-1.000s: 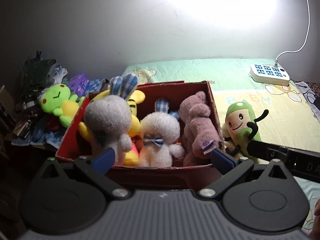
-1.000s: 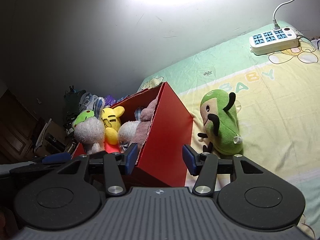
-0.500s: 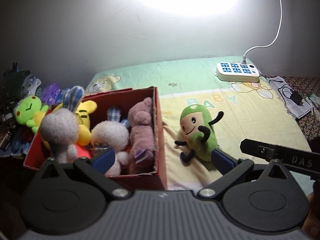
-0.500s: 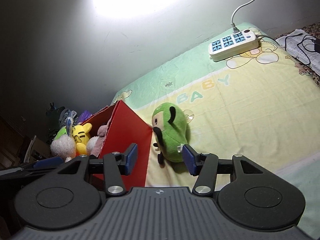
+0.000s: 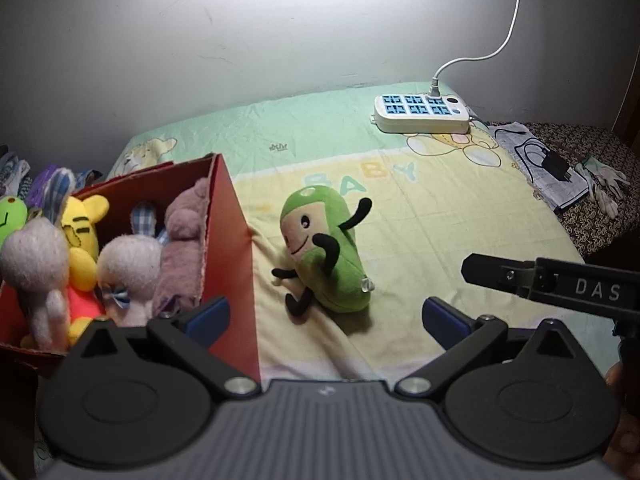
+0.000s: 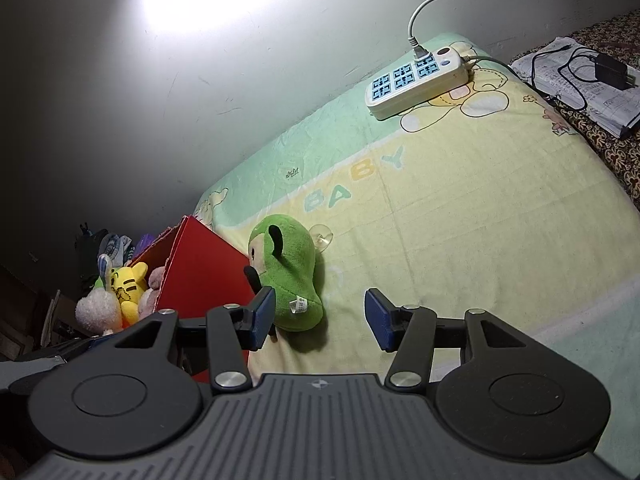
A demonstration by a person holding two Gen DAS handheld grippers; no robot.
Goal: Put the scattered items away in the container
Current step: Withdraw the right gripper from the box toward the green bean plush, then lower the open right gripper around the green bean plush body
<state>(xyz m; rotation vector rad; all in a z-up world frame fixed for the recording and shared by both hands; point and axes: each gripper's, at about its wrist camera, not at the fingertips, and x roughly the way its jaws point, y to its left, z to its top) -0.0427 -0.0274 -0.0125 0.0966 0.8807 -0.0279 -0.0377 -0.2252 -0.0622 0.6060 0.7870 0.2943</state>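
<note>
Lying on the yellow sheet (image 5: 460, 220) just beside the red box (image 5: 236, 240) (already full of plush toys) is the green plush (image 5: 324, 248) — at twelve o'clock from the left gripper (image 5: 326, 316) and right gripper (image 6: 320, 318), both gaping, empty.

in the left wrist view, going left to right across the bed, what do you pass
red box full of soft toys → green plush toy lying on the sheet → white power strip by the wall → black charger on some papers → white glove
</note>
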